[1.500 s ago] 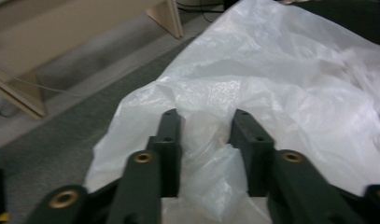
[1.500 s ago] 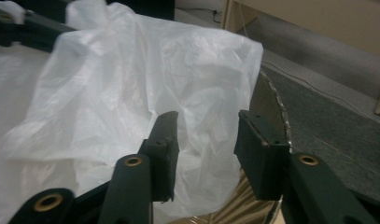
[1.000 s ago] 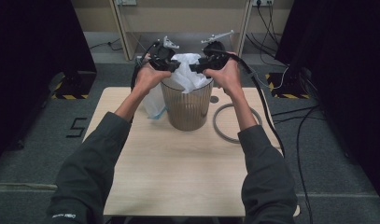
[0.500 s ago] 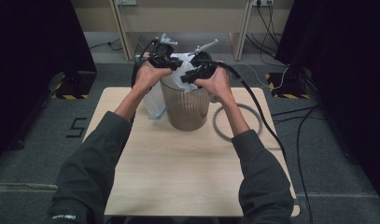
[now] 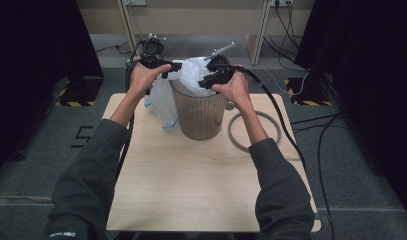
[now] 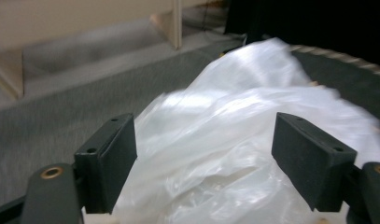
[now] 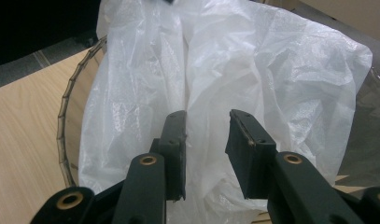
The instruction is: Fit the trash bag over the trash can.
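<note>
Lining round mesh bin (image 5: pixel 198 112) with crinkly white plastic bag (image 7: pixel 234 70) | left tongs (image 6: pixel 204 163) just opening, empty | right tongs (image 7: pixel 206 154) closing, ungripped

Table (image 5: pixel 191 190) bears mesh bin (image 5: pixel 198 112), ring (image 5: pixel 254 131)

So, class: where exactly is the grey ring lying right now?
In the high view the grey ring lies flat on the wooden table, right of the mesh bin, under the person's right forearm.
</note>
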The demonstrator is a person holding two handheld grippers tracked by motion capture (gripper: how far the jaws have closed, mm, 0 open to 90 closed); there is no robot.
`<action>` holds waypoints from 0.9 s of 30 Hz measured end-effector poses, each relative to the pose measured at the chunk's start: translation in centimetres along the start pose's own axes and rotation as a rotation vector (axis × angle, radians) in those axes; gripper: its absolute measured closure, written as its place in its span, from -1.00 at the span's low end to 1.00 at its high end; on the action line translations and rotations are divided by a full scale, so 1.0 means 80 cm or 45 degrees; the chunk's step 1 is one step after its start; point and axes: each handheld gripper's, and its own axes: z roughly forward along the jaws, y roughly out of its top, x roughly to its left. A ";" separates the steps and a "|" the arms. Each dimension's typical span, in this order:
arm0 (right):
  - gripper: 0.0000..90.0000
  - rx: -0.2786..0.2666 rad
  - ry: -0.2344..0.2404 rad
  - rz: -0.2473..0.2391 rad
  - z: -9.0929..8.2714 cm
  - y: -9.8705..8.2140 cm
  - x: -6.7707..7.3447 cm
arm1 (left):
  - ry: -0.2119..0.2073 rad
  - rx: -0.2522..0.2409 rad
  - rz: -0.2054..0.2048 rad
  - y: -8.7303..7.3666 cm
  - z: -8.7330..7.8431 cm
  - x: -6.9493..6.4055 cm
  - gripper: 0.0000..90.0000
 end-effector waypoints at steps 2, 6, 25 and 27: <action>0.46 -0.001 0.004 0.004 -0.001 0.001 0.000 | -0.015 0.025 -0.022 -0.005 0.009 0.005 -0.54; 0.34 -0.022 0.003 0.021 -0.006 0.001 -0.001 | -0.026 0.082 0.050 -0.013 0.023 0.003 -0.29; 0.24 -0.252 -0.051 0.221 -0.039 0.018 -0.036 | 0.030 -0.039 0.574 -0.012 0.007 -0.088 0.89; 0.16 -0.240 -0.072 0.222 -0.035 0.023 -0.039 | -0.015 -0.047 0.591 -0.017 0.005 -0.102 0.89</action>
